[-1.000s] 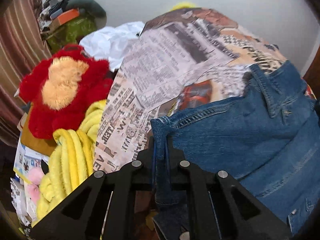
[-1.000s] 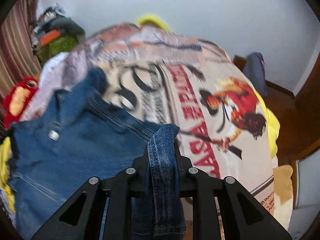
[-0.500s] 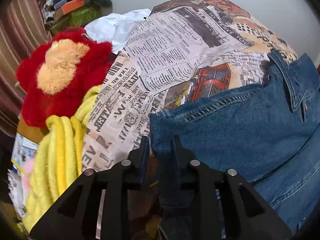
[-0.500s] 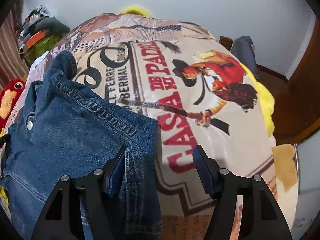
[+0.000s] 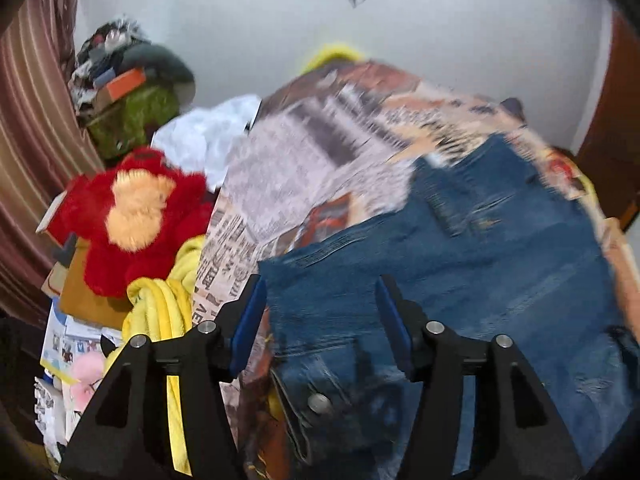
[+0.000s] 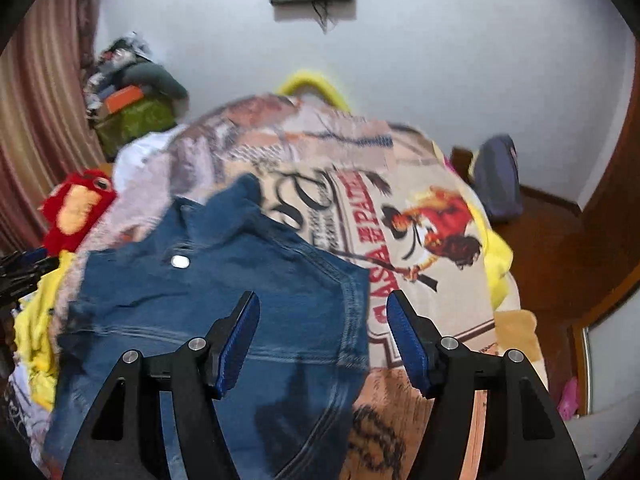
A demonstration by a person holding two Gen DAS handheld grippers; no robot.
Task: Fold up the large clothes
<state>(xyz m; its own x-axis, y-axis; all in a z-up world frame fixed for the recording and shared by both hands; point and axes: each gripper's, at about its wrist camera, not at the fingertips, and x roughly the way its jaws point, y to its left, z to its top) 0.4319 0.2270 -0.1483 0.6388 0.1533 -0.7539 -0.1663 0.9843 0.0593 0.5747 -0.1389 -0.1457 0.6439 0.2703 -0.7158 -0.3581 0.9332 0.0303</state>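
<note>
A blue denim jacket (image 5: 460, 264) lies spread on a bed covered by a printed blanket (image 5: 320, 148). It also shows in the right wrist view (image 6: 224, 304), collar toward the far side, a metal button showing. My left gripper (image 5: 320, 316) is open and empty above the jacket's near left corner. My right gripper (image 6: 322, 336) is open and empty above the jacket's near right edge. The blanket (image 6: 400, 216) shows a rider picture to the jacket's right.
A red plush toy (image 5: 132, 216) and a yellow towel (image 5: 160, 312) lie left of the bed. White cloth (image 5: 212, 136) and a heap of clutter (image 5: 124, 92) sit at the back left. A dark bag (image 6: 496, 176) stands on the brown floor at right.
Both grippers let go of the denim jacket, opened wide and pulled back and up. The jacket now lies flat on the blanket.
</note>
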